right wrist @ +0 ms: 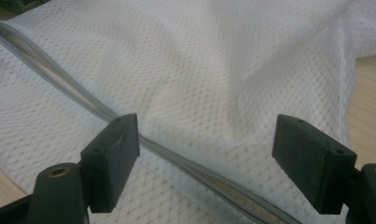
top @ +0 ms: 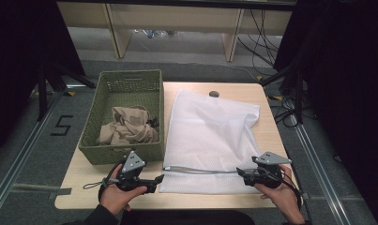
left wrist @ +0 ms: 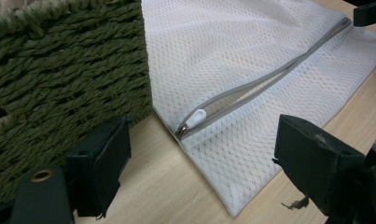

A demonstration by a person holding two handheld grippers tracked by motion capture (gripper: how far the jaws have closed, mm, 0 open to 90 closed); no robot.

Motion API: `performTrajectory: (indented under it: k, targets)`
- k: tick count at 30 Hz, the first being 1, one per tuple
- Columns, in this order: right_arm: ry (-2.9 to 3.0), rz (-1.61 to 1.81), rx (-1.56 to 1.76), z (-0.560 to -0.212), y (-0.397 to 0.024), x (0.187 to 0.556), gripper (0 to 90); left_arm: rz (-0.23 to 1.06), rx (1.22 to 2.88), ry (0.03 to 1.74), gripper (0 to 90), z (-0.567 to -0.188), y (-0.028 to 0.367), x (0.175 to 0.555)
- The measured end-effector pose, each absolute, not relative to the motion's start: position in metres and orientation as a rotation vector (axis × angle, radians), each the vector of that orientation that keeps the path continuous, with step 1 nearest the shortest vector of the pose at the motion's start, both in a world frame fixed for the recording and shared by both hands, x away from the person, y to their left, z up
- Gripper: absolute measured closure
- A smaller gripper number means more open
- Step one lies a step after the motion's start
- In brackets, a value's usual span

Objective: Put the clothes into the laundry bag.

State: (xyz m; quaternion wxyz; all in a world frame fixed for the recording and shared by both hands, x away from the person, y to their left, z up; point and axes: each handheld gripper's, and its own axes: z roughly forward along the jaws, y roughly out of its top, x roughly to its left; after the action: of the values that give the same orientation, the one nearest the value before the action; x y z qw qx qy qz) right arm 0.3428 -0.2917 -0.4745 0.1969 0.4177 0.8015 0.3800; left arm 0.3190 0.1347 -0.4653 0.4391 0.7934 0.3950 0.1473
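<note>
A white mesh laundry bag (top: 210,136) lies flat on the wooden table (top: 83,180), its grey zipper (top: 200,171) running along the near edge. The zipper's white pull (left wrist: 195,119) sits at the bag's left end. My left gripper (top: 159,178) is open just left of that end, the pull lying between and beyond its jaws in the left gripper view. My right gripper (top: 239,172) is open at the zipper's right end, hovering over the mesh (right wrist: 213,93) with the zipper line (right wrist: 176,161) passing between its jaws. Neither holds anything.
A green woven basket (top: 123,154) holding crumpled beige cloth (top: 128,126) stands left of the bag, close to my left gripper. A small dark disc (top: 214,93) sits at the table's far edge. Cables and table legs lie beyond on the floor.
</note>
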Motion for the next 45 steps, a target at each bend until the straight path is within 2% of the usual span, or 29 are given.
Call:
performTrajectory:
  k: [17,25,27,33,35,38,45]
  targets:
    - [2.310,1.040,1.029,-0.474,-0.267,0.349,21.6,0.364,1.987,0.978,19.4,-0.465,0.134,0.319]
    - [2.443,0.926,0.818,-0.478,-0.228,0.364,28.0,0.359,1.959,0.977,20.1,-0.466,0.133,0.319]
    - [2.508,0.857,0.767,-0.483,-0.215,0.370,33.8,0.361,1.988,0.965,20.3,-0.465,0.135,0.320]
    - [2.568,0.797,0.730,-0.488,-0.206,0.377,38.4,0.351,1.987,0.962,20.4,-0.465,0.134,0.319]
    - [2.579,0.772,0.737,-0.490,-0.206,0.379,42.4,0.344,1.973,0.967,20.4,-0.465,0.133,0.319]
    - [2.587,0.761,0.735,-0.492,-0.206,0.381,39.3,0.355,1.972,0.967,20.7,-0.465,0.133,0.319]
    - [2.605,0.706,0.705,-0.495,-0.203,0.386,39.3,0.352,1.974,0.964,20.9,-0.465,0.133,0.319]
